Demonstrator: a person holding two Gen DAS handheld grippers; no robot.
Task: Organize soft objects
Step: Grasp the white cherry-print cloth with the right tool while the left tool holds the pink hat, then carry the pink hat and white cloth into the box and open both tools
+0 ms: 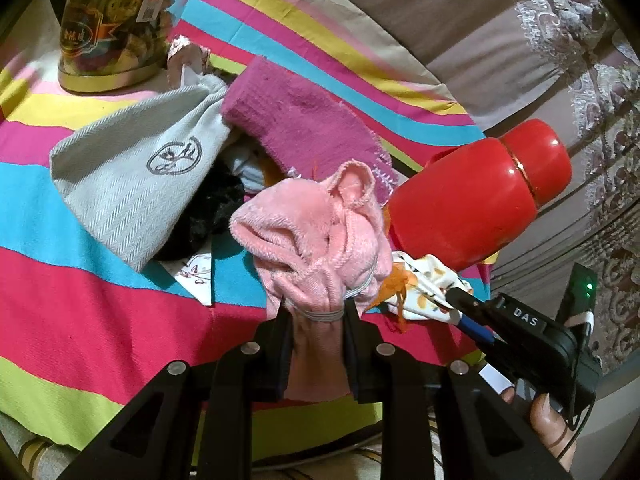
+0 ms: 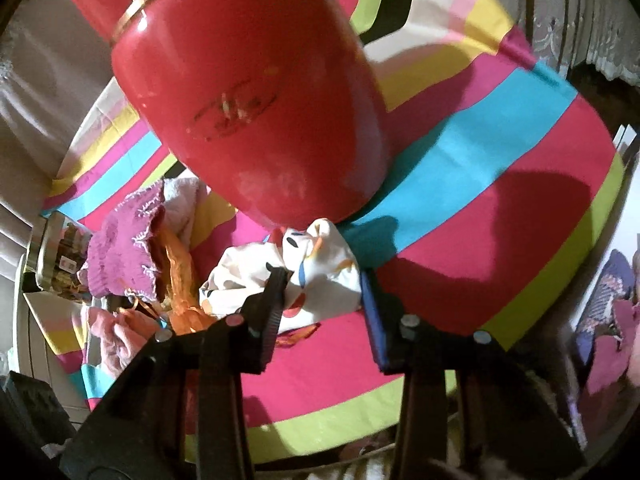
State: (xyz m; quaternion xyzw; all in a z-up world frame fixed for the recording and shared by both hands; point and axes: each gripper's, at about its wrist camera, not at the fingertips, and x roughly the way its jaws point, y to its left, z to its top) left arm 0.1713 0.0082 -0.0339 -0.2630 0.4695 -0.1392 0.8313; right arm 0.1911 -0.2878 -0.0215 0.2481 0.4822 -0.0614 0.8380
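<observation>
Left gripper [image 1: 316, 312] is clamped on a pink fleece cloth [image 1: 316, 236], plush and bunched, cinched with a grey elastic band [image 1: 324, 314] right at the black fingertips; the cloth bulges up in soft folds above the jaws. Right gripper [image 2: 324, 280] is pinching a white printed fabric [image 2: 316, 264], thin and smooth with orange, black and blue spots. In the right wrist view the ribbed black finger [image 2: 276, 284] presses into it on one side and the blue-padded finger sits at its other edge; in the left wrist view the same gripper [image 1: 454, 300] is nipped onto the crumpled fabric [image 1: 424, 280].

Just beside both cloths stands a glossy red thermos [image 1: 476, 196], rounded, with a thin gold ring under the cap; the printed fabric touches its base. Orange gauzy scraps [image 2: 180, 276] lie frayed between the two cloths. Behind: a magenta knitted piece [image 1: 304, 120] with a stitched white edge, a grey twill drawstring bag [image 1: 132, 184] with a round stamped logo, and something black and fuzzy [image 1: 212, 208] partly under the bag. A clear jar with a gold rim [image 1: 104, 32] sits at the far corner. All on a round table under a striped cloth [image 1: 80, 320], flat woven bands of pink, blue, yellow and lime. A thumb [image 1: 552, 428] shows on the right gripper's handle.
</observation>
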